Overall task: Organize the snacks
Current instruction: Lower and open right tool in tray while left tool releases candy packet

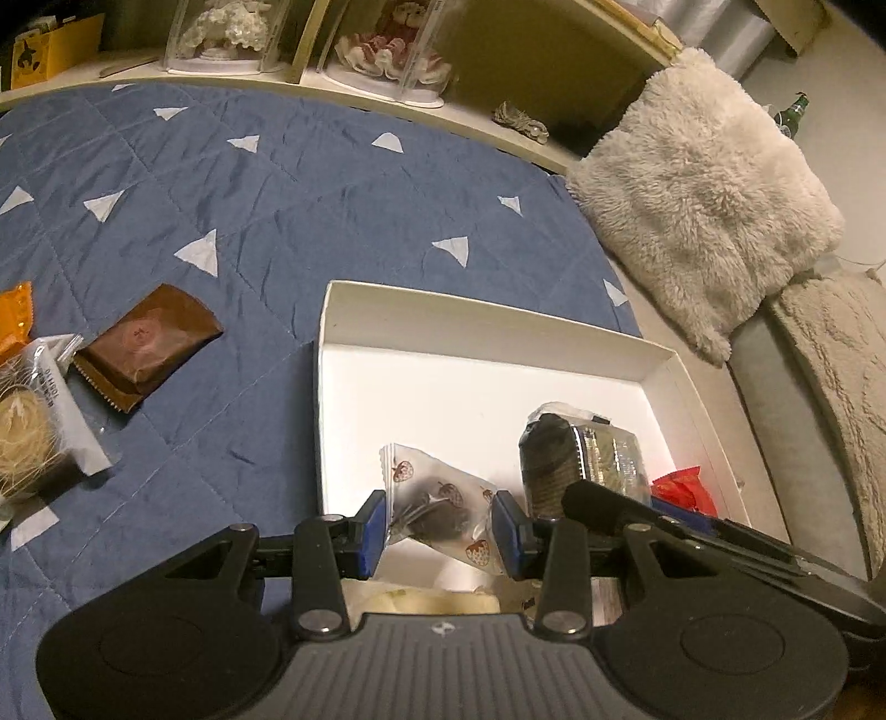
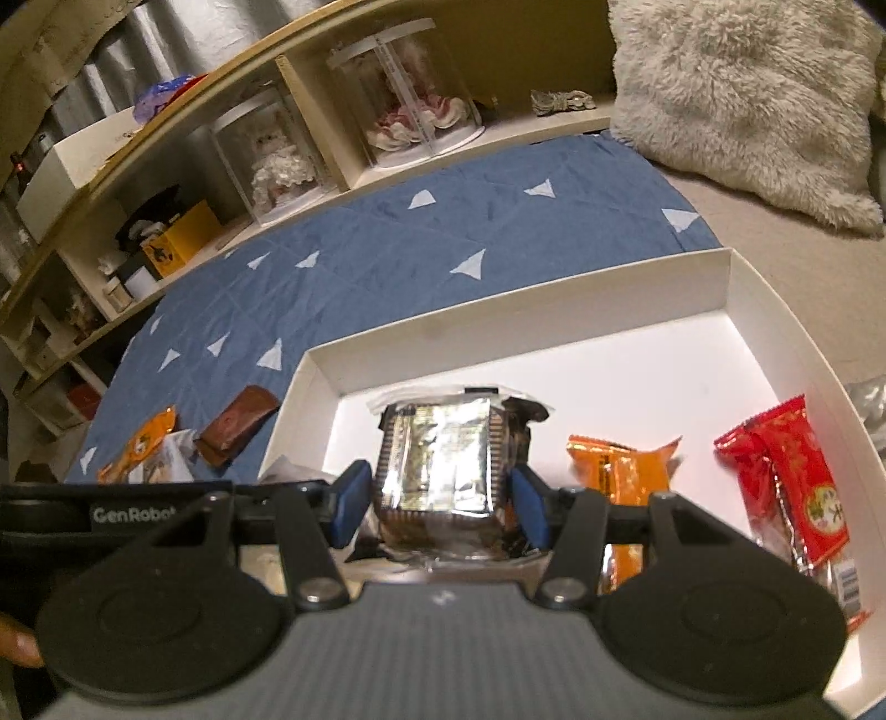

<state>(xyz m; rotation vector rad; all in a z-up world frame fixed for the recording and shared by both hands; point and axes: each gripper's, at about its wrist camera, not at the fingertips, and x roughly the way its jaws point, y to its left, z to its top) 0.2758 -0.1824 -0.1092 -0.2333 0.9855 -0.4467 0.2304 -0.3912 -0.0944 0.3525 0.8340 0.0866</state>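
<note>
A white box (image 1: 667, 368) lies on the blue quilt. My left gripper (image 1: 440, 529) is shut on a clear strawberry-print packet (image 1: 437, 504) with a dark snack inside, held over the box's near left part. My right gripper (image 2: 440, 507) is shut on a foil-and-clear packet of dark cakes (image 2: 437, 454) inside the box (image 2: 554, 288); the same packet (image 1: 581, 451) shows in the left wrist view. An orange packet (image 2: 620, 471) and a red packet (image 2: 792, 476) lie in the box to the right.
On the quilt (image 1: 277, 183) left of the box lie a brown packet (image 1: 147, 346), a white packet (image 1: 39, 421) and an orange packet (image 1: 14, 321). A fluffy cushion (image 1: 703, 188) sits at the right. A low shelf with clear display cases (image 1: 221, 33) runs behind.
</note>
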